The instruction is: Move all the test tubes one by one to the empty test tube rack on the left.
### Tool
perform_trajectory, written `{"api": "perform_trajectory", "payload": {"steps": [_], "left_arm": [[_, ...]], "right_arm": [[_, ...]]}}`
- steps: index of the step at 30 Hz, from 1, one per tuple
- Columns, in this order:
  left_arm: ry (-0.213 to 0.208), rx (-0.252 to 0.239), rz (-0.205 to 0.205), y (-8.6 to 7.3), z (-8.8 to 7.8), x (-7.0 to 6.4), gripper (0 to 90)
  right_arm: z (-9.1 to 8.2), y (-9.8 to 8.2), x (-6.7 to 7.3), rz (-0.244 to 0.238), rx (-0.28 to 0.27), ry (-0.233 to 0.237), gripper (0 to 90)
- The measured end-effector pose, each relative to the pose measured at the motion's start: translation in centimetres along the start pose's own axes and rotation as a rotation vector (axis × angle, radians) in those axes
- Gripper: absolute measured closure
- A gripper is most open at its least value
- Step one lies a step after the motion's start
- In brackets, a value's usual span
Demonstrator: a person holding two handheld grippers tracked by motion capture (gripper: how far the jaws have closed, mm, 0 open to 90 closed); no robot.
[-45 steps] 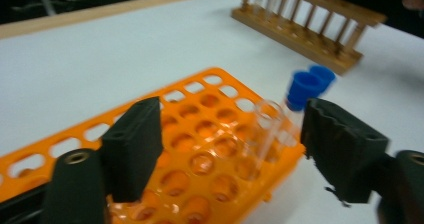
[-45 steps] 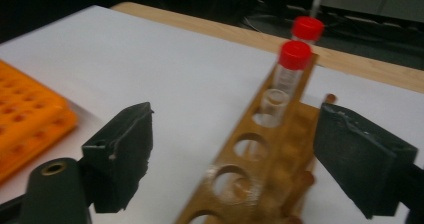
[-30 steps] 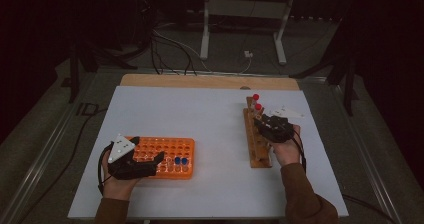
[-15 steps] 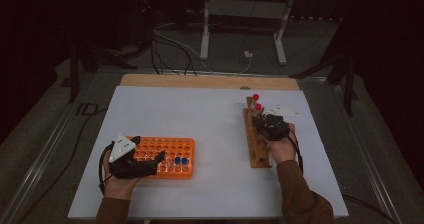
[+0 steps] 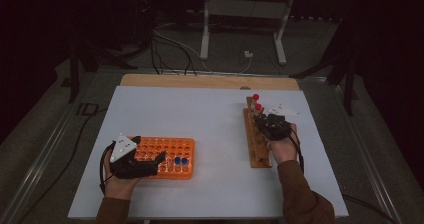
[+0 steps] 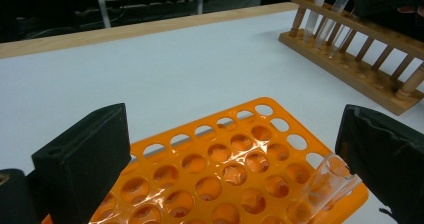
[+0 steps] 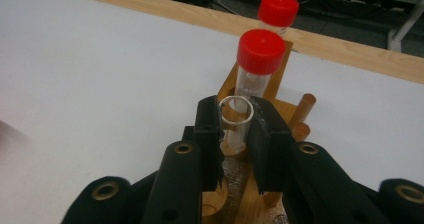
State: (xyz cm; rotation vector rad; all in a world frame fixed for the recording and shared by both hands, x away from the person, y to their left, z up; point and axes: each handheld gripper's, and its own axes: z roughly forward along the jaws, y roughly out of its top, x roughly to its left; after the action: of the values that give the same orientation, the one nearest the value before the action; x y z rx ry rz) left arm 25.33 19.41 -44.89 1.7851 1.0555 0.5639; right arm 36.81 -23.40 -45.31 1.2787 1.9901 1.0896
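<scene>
free: white table (image 5: 210,119) between racks | blocked: red-capped tubes (image 7: 261,51) just beyond right jaws

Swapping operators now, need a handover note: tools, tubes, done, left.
Right tool: jaws have just closed on an uncapped clear tube standing in the wooden rack, in front of two red-capped tubes.
Left tool: open, jaws either side of the orange rack, steadying it.
Done: two blue-capped tubes and one open tube stand in the orange rack.
Left, probably: lift the gripped tube across to the orange rack; perhaps the red-capped tubes too.
</scene>
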Motion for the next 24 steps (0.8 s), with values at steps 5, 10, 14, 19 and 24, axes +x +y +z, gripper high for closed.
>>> {"api": "perform_trajectory", "payload": {"steps": [5,10,14,19,24], "left_arm": [[-0.002,0.005,0.004,0.0,0.1,0.0,1.3],[-0.004,0.008,0.003,0.1,0.1,0.0,1.1],[-0.009,0.005,0.001,0.2,0.1,0.1,1.1],[-0.014,-0.001,-0.001,0.4,0.0,0.1,1.2],[-0.014,-0.007,-0.001,0.6,0.0,0.1,1.2]], "right_arm": [[-0.3,0.1,0.0,0.001,-0.008,0.004,76.6],[-0.7,0.4,0.0,0.001,-0.022,0.006,76.6],[-1.2,0.9,0.0,-0.002,-0.031,0.004,76.6],[-2.3,1.8,0.1,-0.008,-0.065,0.004,76.6],[-3.3,2.4,0.3,-0.011,-0.101,0.007,76.6]]}}
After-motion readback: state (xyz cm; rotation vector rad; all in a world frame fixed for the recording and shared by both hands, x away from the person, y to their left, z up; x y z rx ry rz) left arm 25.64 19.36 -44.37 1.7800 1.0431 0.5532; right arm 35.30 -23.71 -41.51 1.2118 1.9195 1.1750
